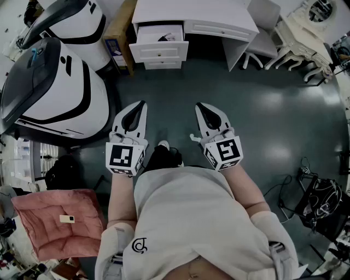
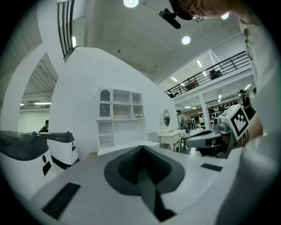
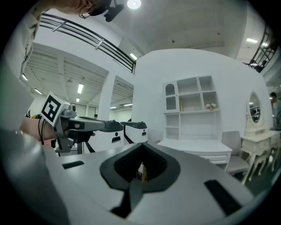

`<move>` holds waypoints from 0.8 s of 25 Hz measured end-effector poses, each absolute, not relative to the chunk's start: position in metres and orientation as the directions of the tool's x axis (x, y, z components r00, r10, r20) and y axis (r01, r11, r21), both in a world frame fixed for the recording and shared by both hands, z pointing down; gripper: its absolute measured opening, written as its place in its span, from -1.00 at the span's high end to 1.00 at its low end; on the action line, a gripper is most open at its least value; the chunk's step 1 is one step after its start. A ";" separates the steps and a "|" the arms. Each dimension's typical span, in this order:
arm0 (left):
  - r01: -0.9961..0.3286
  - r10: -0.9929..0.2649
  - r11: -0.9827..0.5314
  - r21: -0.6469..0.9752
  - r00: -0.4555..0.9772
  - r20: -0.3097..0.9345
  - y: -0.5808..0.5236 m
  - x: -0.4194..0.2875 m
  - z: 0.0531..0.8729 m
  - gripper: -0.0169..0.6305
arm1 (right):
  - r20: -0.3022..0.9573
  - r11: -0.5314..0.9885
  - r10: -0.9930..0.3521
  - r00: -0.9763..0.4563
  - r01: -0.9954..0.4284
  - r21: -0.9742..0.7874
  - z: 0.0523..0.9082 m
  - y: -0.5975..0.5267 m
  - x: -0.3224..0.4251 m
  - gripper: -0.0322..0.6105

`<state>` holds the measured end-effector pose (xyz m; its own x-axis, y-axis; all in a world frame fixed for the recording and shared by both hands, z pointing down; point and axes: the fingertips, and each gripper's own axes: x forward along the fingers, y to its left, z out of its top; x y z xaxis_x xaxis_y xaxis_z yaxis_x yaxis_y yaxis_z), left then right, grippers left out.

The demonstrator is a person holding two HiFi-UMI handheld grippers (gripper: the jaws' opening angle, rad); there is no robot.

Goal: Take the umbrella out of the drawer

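A white desk (image 1: 219, 16) stands at the far end of the floor, and its top left drawer (image 1: 158, 49) is pulled out. A small dark thing (image 1: 165, 37) lies in that drawer; it is too small to make out. My left gripper (image 1: 141, 104) and right gripper (image 1: 200, 105) are held level side by side, well short of the desk, both pointing at it. Each one's jaws meet in a point with nothing between them. The desk (image 3: 197, 145) shows ahead in the right gripper view, beyond the right gripper (image 3: 141, 151). The left gripper (image 2: 141, 151) faces the same white furniture.
Two big white-and-black pod machines (image 1: 49, 93) crowd the left side. A cardboard box (image 1: 117, 38) leans beside the desk. White chairs (image 1: 262, 38) and ornate pale furniture (image 1: 306, 33) stand at the right. A pink cushion (image 1: 54, 221) lies near left, cables (image 1: 320, 202) near right.
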<state>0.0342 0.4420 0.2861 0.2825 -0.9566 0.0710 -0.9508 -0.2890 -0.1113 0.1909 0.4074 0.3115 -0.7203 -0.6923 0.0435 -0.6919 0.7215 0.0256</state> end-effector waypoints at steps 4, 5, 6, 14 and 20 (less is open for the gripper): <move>-0.950 -0.956 -0.292 -0.107 0.286 0.069 0.442 0.038 0.285 0.91 | 0.044 0.725 -0.688 -0.724 -0.688 0.021 0.312 0.408 0.193 0.89; -0.950 -0.956 -0.292 -0.107 0.286 0.070 0.442 0.038 0.285 0.91 | 0.044 0.726 -0.688 -0.725 -0.688 0.021 0.312 0.407 0.194 0.89; -0.951 -0.956 -0.291 -0.107 0.285 0.072 0.441 0.039 0.285 0.91 | 0.043 0.726 -0.687 -0.725 -0.687 0.020 0.311 0.407 0.194 0.89; -0.945 -0.951 -0.306 -0.115 0.296 0.090 0.428 0.043 0.292 0.91 | 0.032 0.712 -0.701 -0.713 -0.701 -0.021 0.315 0.397 0.200 0.89; -0.940 -0.944 -0.323 -0.113 0.312 0.104 0.408 0.045 0.297 0.91 | 0.045 0.683 -0.728 -0.684 -0.729 -0.049 0.325 0.376 0.207 0.89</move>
<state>0.0448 0.4081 0.2968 0.3119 -0.9444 0.1044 -0.9397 -0.3229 -0.1130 0.2068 0.3759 0.3248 -0.6844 -0.7277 0.0449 -0.7291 0.6827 -0.0486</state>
